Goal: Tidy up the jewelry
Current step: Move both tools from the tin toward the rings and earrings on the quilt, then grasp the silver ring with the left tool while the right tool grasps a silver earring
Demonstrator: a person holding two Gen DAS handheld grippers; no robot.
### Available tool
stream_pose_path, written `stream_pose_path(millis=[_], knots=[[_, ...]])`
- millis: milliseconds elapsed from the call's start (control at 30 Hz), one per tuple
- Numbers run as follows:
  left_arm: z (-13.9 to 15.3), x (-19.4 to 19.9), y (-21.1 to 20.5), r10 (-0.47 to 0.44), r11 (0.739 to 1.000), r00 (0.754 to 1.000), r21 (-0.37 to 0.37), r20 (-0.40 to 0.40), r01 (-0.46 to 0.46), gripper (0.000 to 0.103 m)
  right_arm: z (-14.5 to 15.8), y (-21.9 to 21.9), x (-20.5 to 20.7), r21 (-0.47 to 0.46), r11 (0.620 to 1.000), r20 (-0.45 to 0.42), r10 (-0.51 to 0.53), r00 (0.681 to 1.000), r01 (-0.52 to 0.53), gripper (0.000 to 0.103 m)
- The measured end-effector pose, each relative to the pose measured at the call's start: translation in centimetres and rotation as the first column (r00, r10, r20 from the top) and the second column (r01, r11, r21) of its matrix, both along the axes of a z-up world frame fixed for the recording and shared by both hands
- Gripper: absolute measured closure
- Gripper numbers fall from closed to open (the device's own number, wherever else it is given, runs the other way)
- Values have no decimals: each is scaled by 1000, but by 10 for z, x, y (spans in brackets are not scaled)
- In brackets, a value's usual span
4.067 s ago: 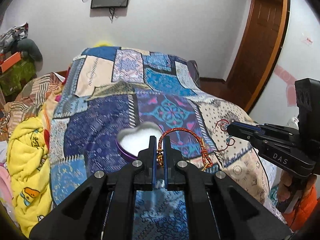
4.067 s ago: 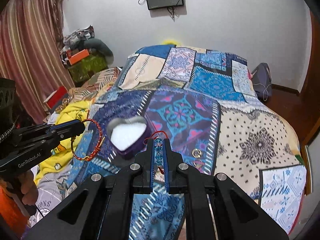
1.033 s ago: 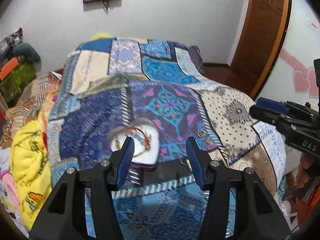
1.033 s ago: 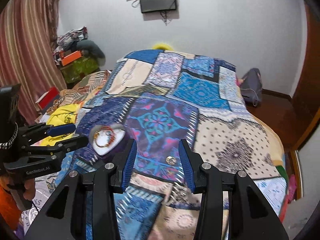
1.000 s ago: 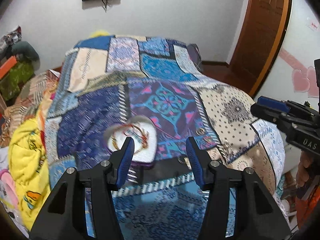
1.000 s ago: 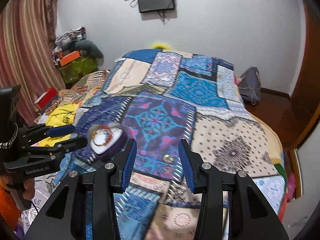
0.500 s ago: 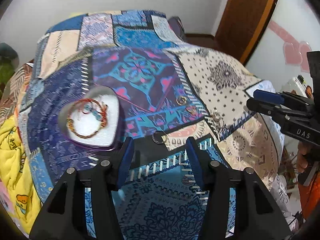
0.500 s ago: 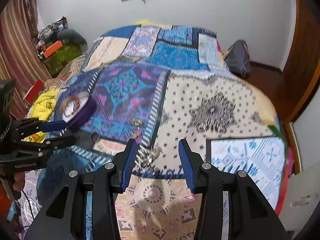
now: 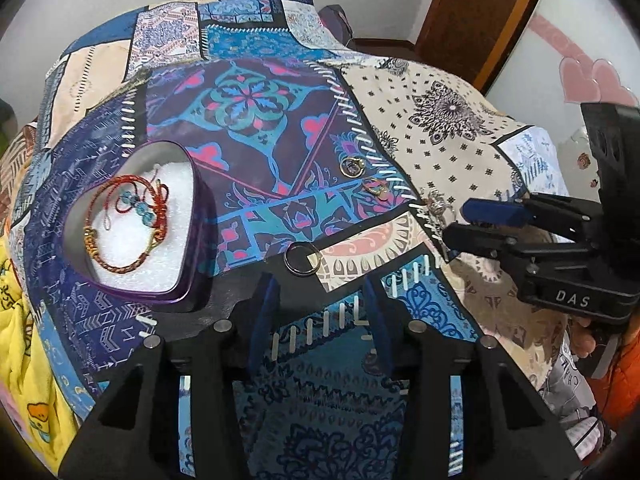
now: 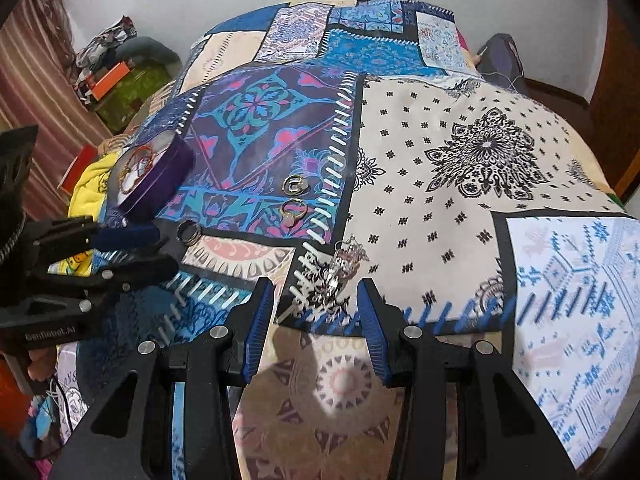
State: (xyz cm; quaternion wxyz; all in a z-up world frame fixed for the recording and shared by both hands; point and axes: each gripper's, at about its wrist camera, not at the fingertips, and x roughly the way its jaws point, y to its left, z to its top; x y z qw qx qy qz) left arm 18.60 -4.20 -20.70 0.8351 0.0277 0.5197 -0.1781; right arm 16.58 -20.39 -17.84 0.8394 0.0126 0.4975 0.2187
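Right wrist view: right gripper (image 10: 316,312) spread empty over silver earrings (image 10: 346,260); left gripper (image 9: 320,316) also apart.
Tangled earrings may be snagged on quilt (image 10: 460,152) or only half-grabbed.

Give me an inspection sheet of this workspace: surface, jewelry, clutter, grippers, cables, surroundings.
Surface: patchwork quilt on a bed.
Job's things: heart-shaped tin holding a red-gold bracelet and a blue-beaded bracelet; on the quilt, dark ring, two gold rings and a silver piece.
Clutter: yellow blanket at the bed's edge.
Grippers: left hand-held gripper open, empty; right hand-held gripper open, framing the silver piece.
Cables: nothing seen.
Surroundings: wooden door, striped curtain.
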Motion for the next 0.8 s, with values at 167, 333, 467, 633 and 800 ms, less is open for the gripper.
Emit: stream_pose_path(millis=[167, 333, 467, 633, 800], knots=[[-6, 6, -2, 1, 1000, 1000, -6, 1, -1, 64, -6, -1, 7, 1, 1000, -5, -9, 1000, 9, 64], [-7, 11, -3, 7, 1000, 1000, -9, 9, -7, 64, -12, 5, 10, -34, 999, 7, -12, 1000, 12, 73], [-9, 14, -3, 12, 1000, 1000, -12, 17, -12, 65, -13, 2, 9, -32, 999, 11, -20, 1000, 20, 81], [-12, 16, -5, 19, 1000, 999, 18, 36, -19, 76, -15, -1, 10, -23, 999, 7, -30, 1000, 30, 89], [-12, 18, -4, 26, 1000, 999, 15, 42, -27, 82, -14, -1, 10, -19, 999, 9, -29, 1000, 29, 90]])
